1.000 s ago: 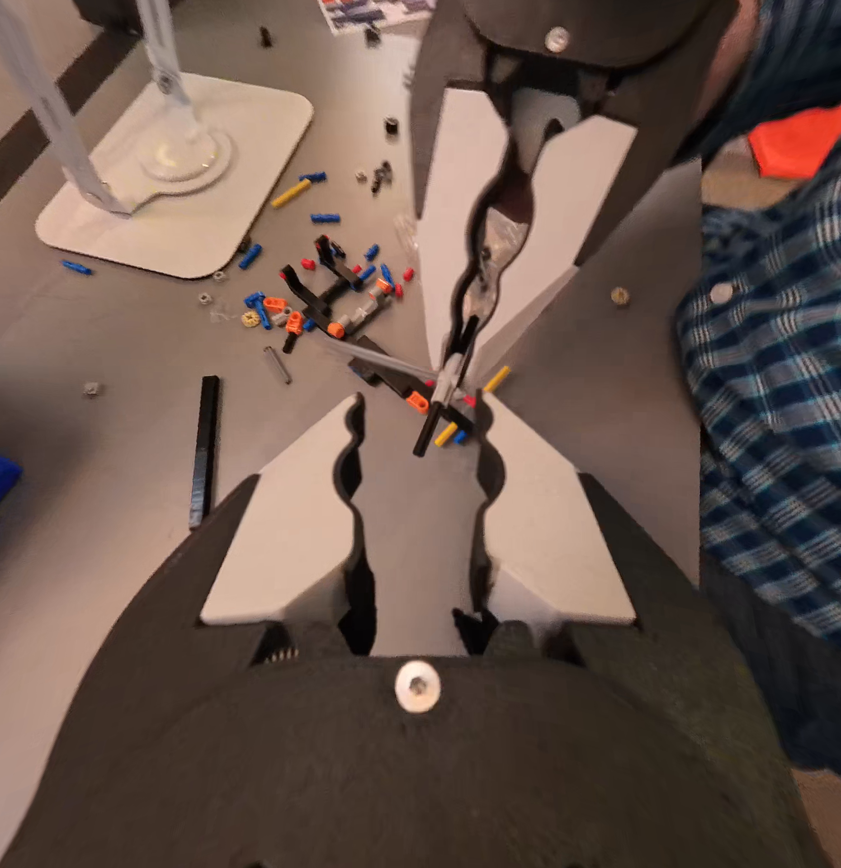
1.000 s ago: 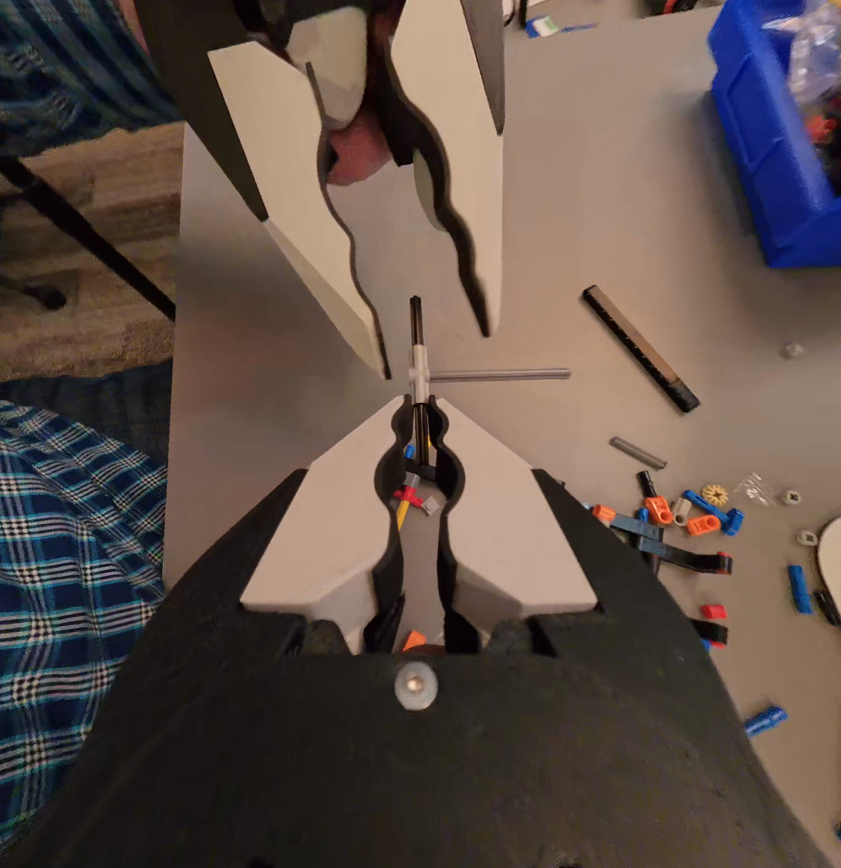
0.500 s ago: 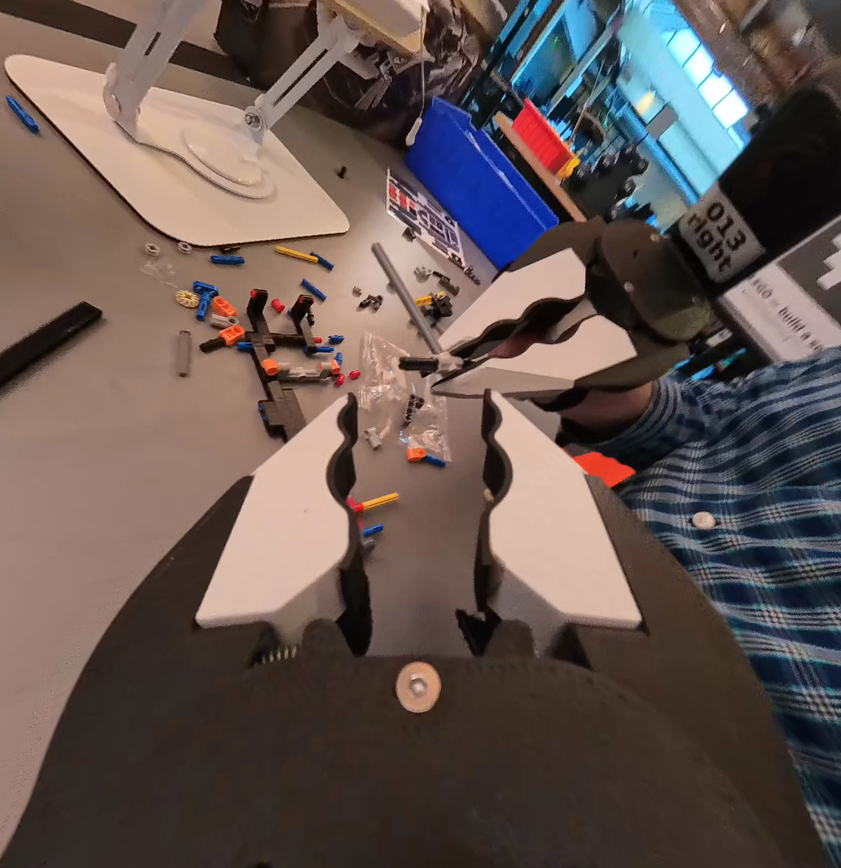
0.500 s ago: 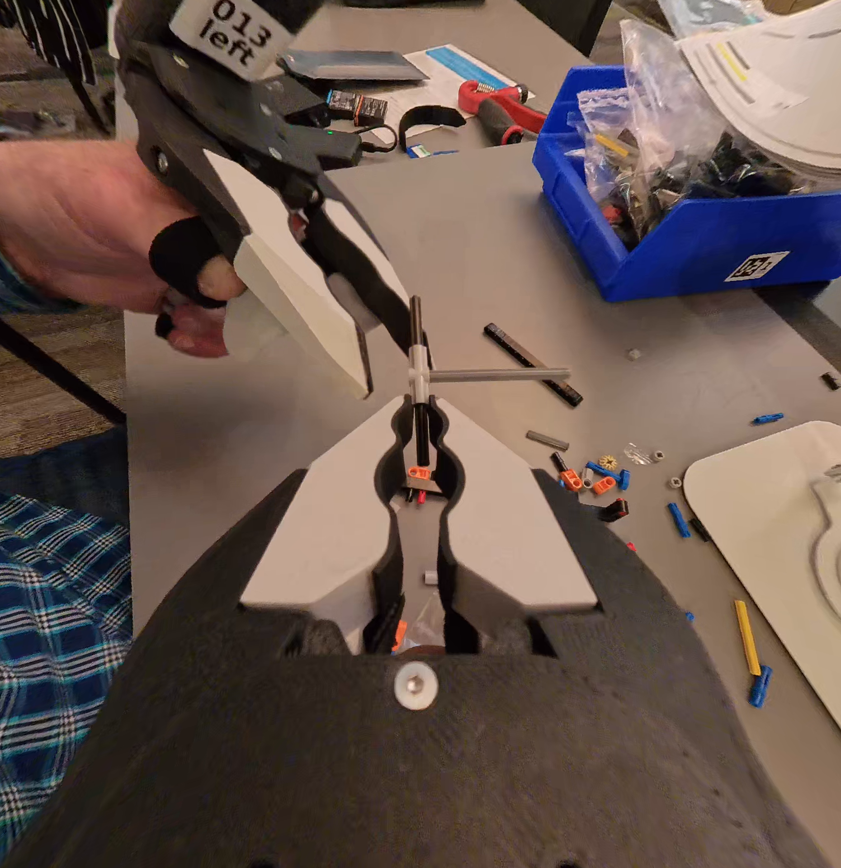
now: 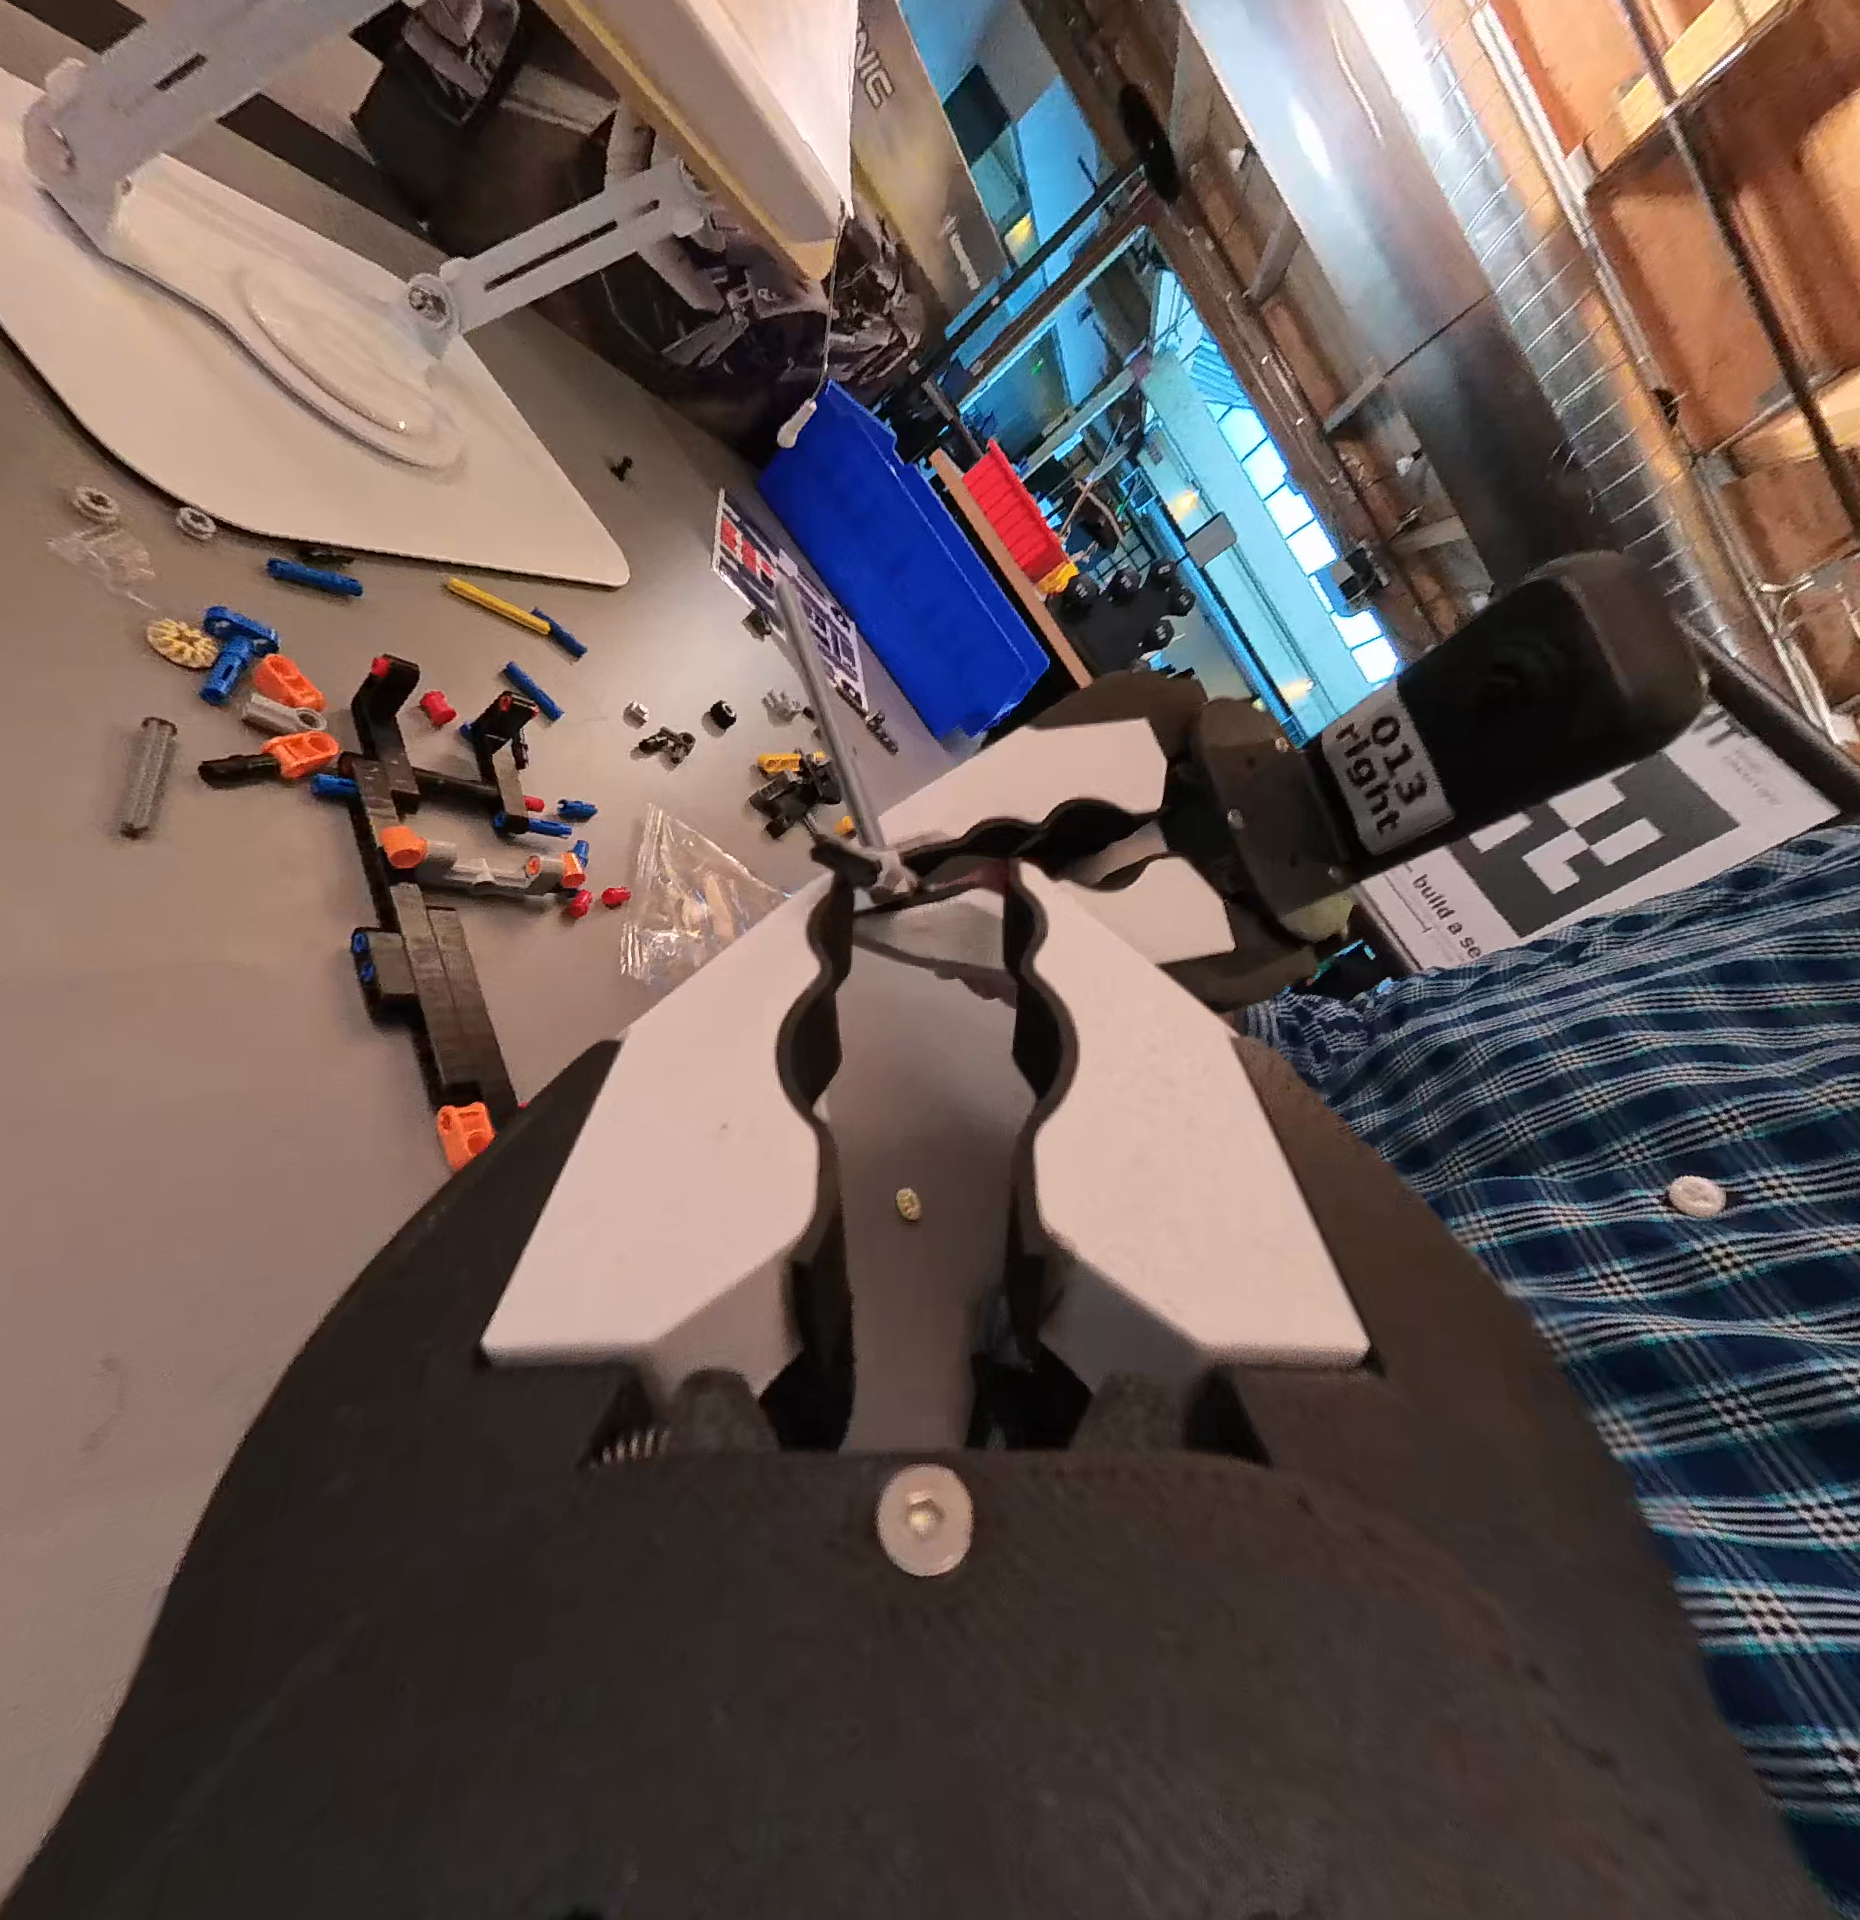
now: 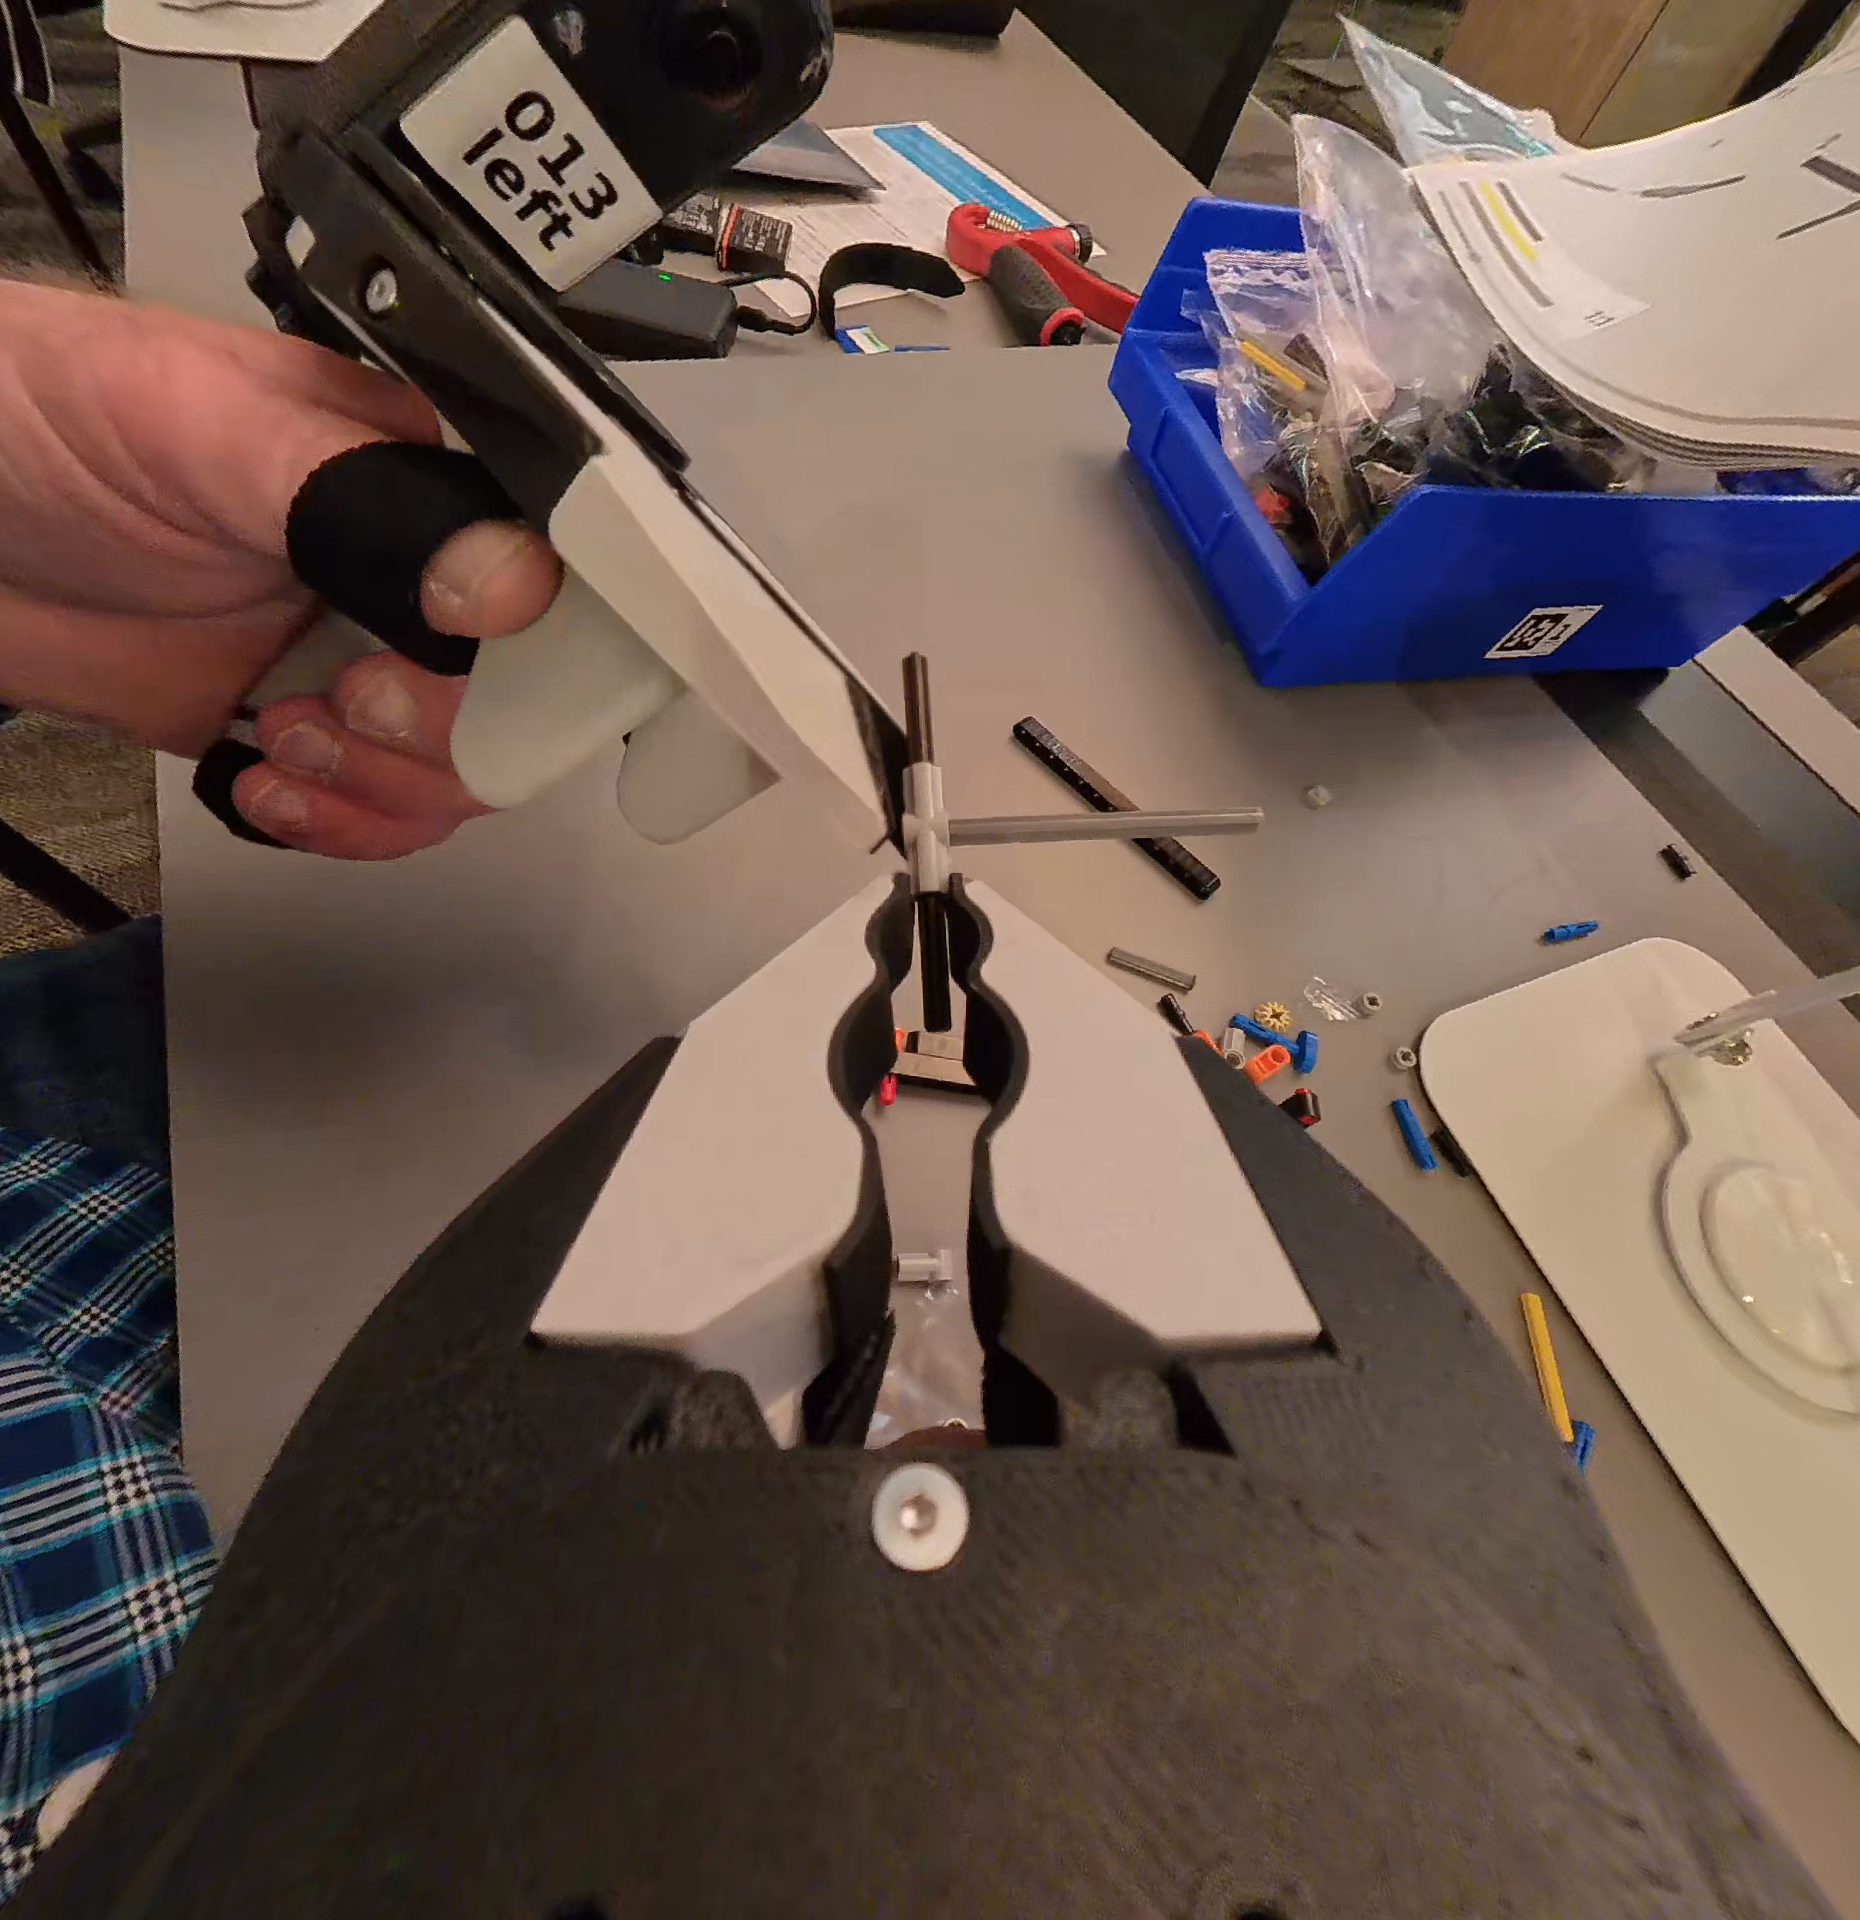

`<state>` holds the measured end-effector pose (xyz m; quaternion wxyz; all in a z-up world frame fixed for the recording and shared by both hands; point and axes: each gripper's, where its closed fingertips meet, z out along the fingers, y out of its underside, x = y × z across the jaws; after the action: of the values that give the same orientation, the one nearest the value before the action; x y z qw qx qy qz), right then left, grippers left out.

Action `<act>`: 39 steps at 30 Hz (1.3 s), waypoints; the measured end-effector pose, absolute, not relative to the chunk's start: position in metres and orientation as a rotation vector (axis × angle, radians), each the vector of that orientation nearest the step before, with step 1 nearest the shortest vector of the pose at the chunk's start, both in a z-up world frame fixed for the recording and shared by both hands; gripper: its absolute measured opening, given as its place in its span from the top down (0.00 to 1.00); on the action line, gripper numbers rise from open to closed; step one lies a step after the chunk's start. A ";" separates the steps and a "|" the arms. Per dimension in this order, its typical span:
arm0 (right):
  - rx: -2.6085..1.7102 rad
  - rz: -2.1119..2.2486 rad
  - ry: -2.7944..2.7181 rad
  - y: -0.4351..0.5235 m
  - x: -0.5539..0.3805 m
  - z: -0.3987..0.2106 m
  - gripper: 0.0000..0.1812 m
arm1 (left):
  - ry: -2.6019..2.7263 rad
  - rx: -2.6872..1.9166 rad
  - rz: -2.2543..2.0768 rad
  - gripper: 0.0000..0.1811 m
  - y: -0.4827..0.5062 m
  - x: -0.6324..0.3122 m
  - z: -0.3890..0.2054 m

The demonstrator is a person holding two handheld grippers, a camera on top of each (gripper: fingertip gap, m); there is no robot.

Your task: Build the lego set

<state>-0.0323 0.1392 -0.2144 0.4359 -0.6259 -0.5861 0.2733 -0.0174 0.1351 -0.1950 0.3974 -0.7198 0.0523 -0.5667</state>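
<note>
My right gripper (image 6: 928, 885) is shut on a black axle (image 6: 918, 717) that carries a light grey connector (image 6: 926, 821). A long grey axle (image 6: 1102, 825) sticks out sideways from the connector. The assembly is held above the grey table (image 6: 1009, 520). My left gripper (image 5: 921, 896) is open and empty, its tips on either side of the connector (image 5: 882, 875). In the right wrist view the left gripper (image 6: 876, 810) comes in from the upper left, held by a hand (image 6: 178, 540), its tip right beside the connector. The right gripper (image 5: 910, 868) enters the left wrist view from the right.
A partly built black frame (image 5: 417, 831) lies among loose small pieces, with a clear bag (image 5: 687, 894) beside it. A blue bin (image 6: 1425, 582) of bagged parts, a white stand base (image 6: 1684, 1195) and a black beam (image 6: 1113, 805) are on the table. A plaid shirt (image 5: 1632, 1143) is at the right. Left and right tips are no more than a few centimetres apart.
Both grippers have risen from the table and tilted up. The left gripper has closed in on the connector held by the right gripper. The right gripper's hold is unchanged.
</note>
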 end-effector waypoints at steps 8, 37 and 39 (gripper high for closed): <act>-1.508 0.622 -1.457 0.138 -0.033 -0.212 0.98 | 0.020 -1.783 -1.472 0.97 0.140 -0.022 -0.196; -1.782 1.916 -0.875 0.132 -0.007 -0.187 0.93 | 0.391 -1.869 -1.436 0.97 0.121 0.009 -0.196; -1.777 1.951 -0.857 0.133 -0.005 -0.185 0.91 | 0.397 -1.866 -1.443 0.97 0.120 0.011 -0.195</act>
<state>-0.0053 0.1325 -0.1850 0.1825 -0.6297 -0.3038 0.6913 0.0111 0.1203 -0.1953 0.3662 -0.7259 0.1545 -0.5613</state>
